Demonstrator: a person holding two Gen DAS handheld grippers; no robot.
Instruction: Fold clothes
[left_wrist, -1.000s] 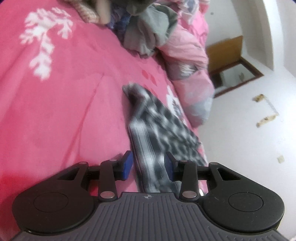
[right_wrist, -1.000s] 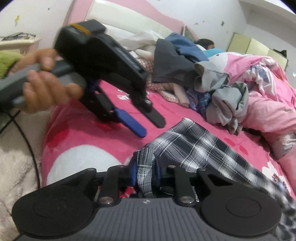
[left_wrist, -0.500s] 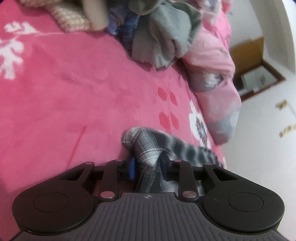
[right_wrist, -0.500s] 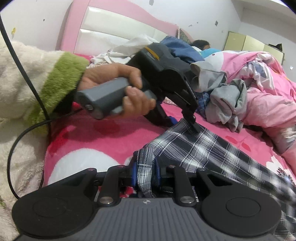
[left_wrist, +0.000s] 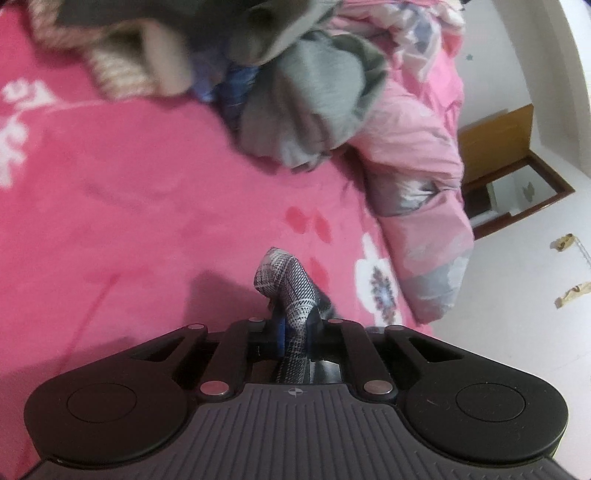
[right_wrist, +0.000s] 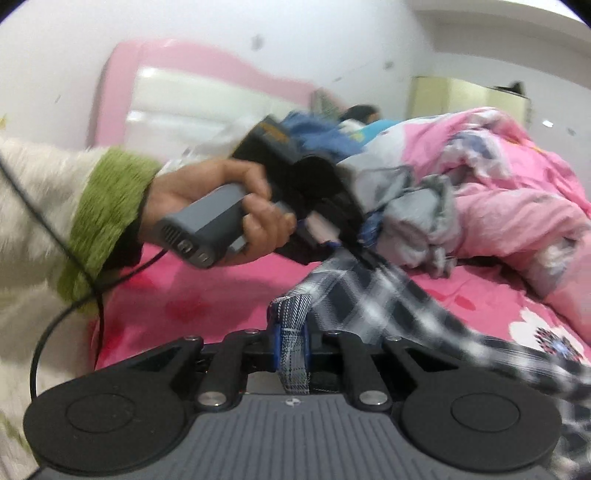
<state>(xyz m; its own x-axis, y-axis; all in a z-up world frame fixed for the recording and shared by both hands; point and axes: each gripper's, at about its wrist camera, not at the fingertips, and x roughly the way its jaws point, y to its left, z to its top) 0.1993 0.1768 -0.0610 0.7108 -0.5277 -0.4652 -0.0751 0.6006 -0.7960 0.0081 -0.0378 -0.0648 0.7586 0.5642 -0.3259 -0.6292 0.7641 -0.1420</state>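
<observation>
The left gripper (left_wrist: 294, 328) has a bunched corner of the plaid garment (left_wrist: 290, 286) between its blue pads, and its jaws are closing tight on that fold; in the right wrist view the same tool shows in the person's hand (right_wrist: 221, 210), lifted above the pink bedspread (left_wrist: 147, 206) with the cloth trailing down from it. To the right, the right gripper (right_wrist: 291, 345) pinches the garment's hemmed edge, jaws likewise closing, a strip of cloth hanging through behind the pads. Between the two tools the plaid garment (right_wrist: 388, 306) stretches in a slack, blurred sheet, its far end draped over the bedspread toward the flower print (right_wrist: 550, 341). The step in hand looks like lifting the piece by two corners so it can be opened out and laid flat for folding. Doing it well probably means keeping both pinches firm on single, matching corners, drawing the hands apart until the top edge is taut and level, and raising it enough that the trailing end clears the bedspread without dragging. The pile of grey and blue clothes (left_wrist: 314, 107) and the pink quilt (right_wrist: 517, 206) lie close behind, so the garment should be laid on the bare stretch in front of them.
</observation>
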